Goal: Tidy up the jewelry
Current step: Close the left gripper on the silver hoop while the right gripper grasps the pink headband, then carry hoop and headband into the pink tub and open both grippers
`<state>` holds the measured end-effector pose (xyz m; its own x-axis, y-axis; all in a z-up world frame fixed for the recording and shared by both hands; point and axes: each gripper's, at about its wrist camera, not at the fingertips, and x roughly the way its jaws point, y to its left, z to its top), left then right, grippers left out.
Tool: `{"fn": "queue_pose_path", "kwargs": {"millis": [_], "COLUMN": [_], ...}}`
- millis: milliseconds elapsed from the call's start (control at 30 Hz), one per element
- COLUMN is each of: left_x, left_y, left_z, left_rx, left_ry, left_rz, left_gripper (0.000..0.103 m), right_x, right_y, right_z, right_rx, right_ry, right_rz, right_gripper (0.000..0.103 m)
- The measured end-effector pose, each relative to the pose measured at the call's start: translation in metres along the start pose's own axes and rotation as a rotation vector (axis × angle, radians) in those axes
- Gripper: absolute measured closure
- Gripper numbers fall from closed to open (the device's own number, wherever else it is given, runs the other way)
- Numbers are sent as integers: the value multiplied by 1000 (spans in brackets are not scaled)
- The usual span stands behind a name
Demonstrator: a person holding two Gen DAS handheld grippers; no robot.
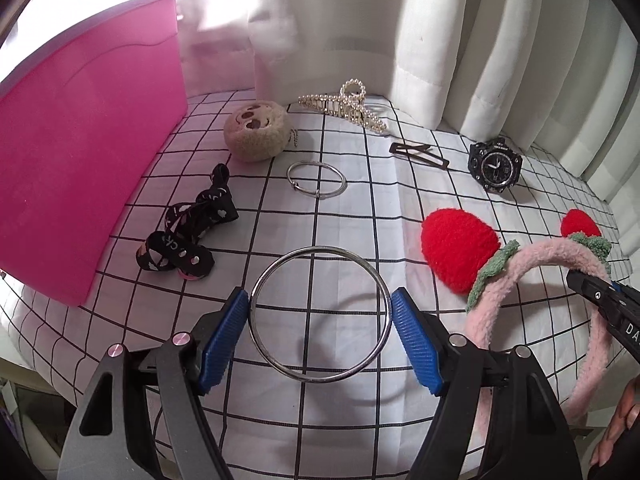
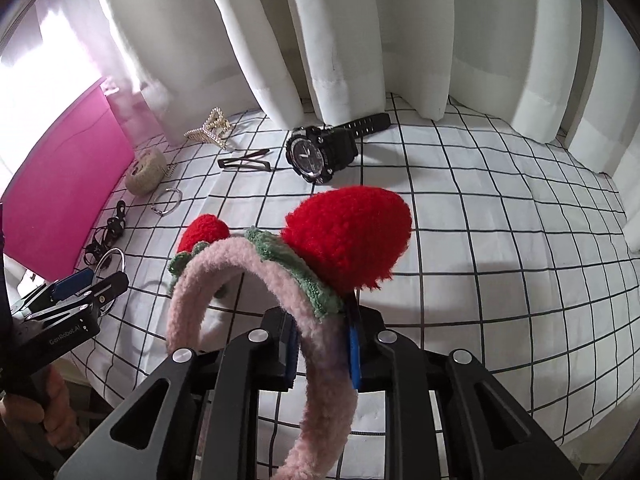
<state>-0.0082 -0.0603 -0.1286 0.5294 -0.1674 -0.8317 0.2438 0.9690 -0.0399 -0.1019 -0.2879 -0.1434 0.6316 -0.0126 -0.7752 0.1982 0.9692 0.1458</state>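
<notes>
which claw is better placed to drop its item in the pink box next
Left, probably. The left claw, gripping the ring, sits nearer the pink box; the right claw with the headband is farther away.

Through both wrist fisheyes I see bright, soft daylight entering from the upper left, where the sheer curtain (image 1: 224, 4) is blown out to white glare and bleeds a pink haze over the top edge of the pink box (image 1: 80, 152). Shadows are soft and pale: a faint ring beneath the large metal bangle (image 1: 320, 314) and a grey patch below the strawberry headband (image 2: 280, 280) on the checked cloth (image 2: 500, 240). Grid lines bow strongly toward the dark vignetted corners, and I find the centre sharp while the near tongs look slightly soft.
</notes>
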Motion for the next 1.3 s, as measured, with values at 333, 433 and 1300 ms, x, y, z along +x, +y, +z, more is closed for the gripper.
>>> {"fn": "queue_pose_path", "kwargs": {"millis": [333, 433, 1300], "left_x": [-52, -74, -184], "left_y": [15, 22, 232], "left_z": [28, 39, 120], "left_rx": [-28, -43, -273], "left_ry": [-107, -153, -432], "left_rz": [-28, -33, 241], "left_gripper": [32, 32, 32], "right_x": [-49, -66, -81], "right_y": [20, 31, 317], "right_z": [36, 51, 206], "right_rx": [-49, -70, -419], "right_ry": [-116, -161, -313], "right_rz": [33, 50, 398], "right_gripper": [84, 84, 84]}}
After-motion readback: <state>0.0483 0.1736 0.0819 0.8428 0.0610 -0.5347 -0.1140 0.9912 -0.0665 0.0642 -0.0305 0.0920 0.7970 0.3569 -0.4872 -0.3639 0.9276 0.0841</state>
